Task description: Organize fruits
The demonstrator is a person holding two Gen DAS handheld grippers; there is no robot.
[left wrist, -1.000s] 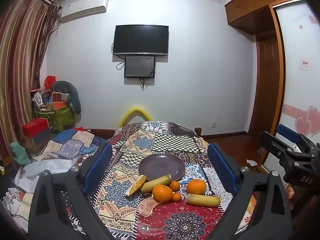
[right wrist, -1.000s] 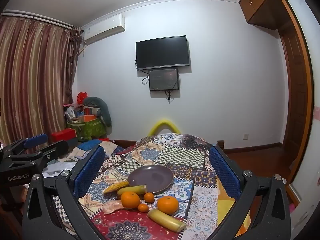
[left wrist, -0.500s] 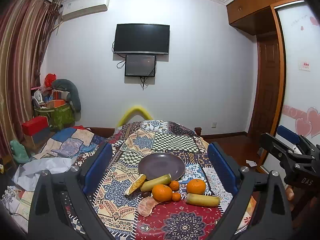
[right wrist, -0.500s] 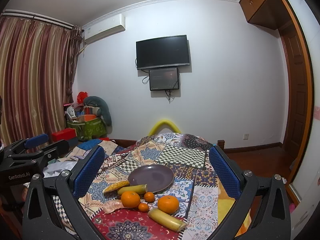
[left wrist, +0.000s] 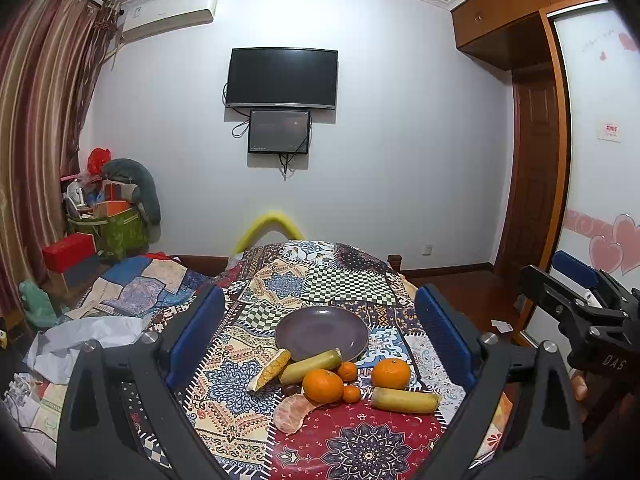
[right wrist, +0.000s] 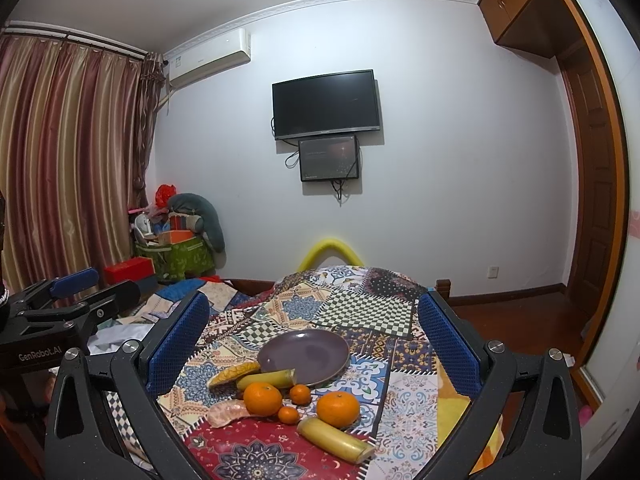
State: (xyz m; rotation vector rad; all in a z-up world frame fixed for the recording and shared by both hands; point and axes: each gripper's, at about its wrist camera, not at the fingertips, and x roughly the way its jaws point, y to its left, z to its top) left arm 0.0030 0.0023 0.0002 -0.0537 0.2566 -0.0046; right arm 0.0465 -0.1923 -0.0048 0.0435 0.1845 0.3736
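An empty dark purple plate (left wrist: 322, 332) (right wrist: 304, 354) sits on a patchwork tablecloth (left wrist: 320, 280). In front of it lie a piece of corn (left wrist: 270, 370), two yellow-green cane pieces (left wrist: 310, 360) (left wrist: 404, 400), two big oranges (left wrist: 323, 385) (left wrist: 391, 374), two small oranges (left wrist: 347, 371) (left wrist: 351, 394) and a peeled citrus piece (left wrist: 292, 414). My left gripper (left wrist: 320, 344) is open and empty, held back above the near table edge. My right gripper (right wrist: 312, 344) is open and empty, likewise back from the fruit. Each gripper shows at the side of the other's view.
The table's far half carries only the cloth. A yellow foam chair back (left wrist: 270, 226) stands at the far edge. A bed with cloths (left wrist: 120, 292) and piled boxes (left wrist: 112, 224) lie left. A wooden door (left wrist: 532, 184) and wardrobe are right.
Both views hold almost still; the left view has drifted very slightly. Nothing on the table has moved.
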